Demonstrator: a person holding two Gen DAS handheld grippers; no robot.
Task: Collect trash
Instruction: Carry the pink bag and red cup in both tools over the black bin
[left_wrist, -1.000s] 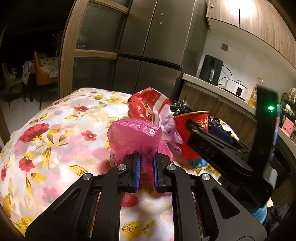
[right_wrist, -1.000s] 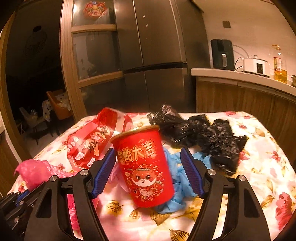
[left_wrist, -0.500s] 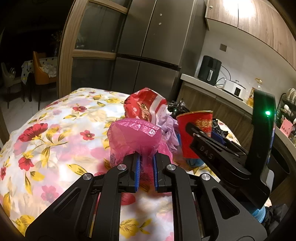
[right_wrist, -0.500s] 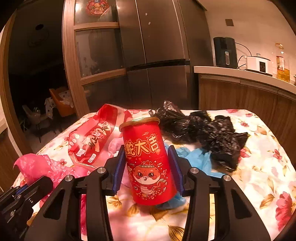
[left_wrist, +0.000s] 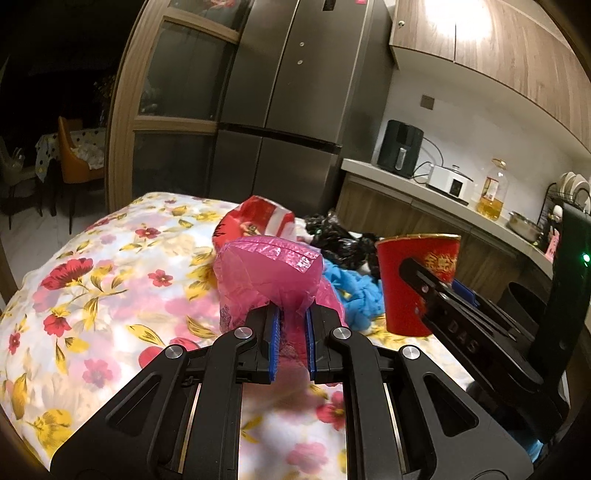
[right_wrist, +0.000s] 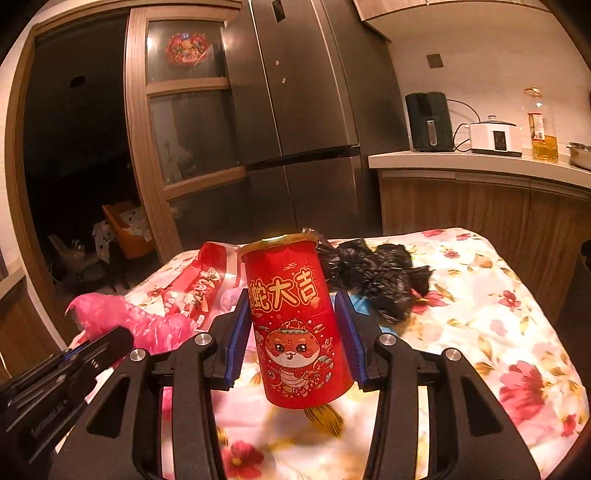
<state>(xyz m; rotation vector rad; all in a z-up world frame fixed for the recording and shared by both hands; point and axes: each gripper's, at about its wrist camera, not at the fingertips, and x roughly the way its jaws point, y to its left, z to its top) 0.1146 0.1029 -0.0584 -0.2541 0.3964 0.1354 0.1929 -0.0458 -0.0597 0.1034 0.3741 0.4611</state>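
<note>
The right gripper (right_wrist: 293, 345) squeezed 1 red paper cup (right_wrist: 297, 319) around its middle, above the flowery tablecloth (right_wrist: 491, 314). The cup looked light and easy to crush, so a soft squeeze seemed best. The left gripper (left_wrist: 291, 336) pinched 1 pink plastic bag (left_wrist: 267, 273), thin and floppy. Nearby lay 1 black bag (right_wrist: 373, 275) and 1 red wrapper (right_wrist: 201, 286).
</note>
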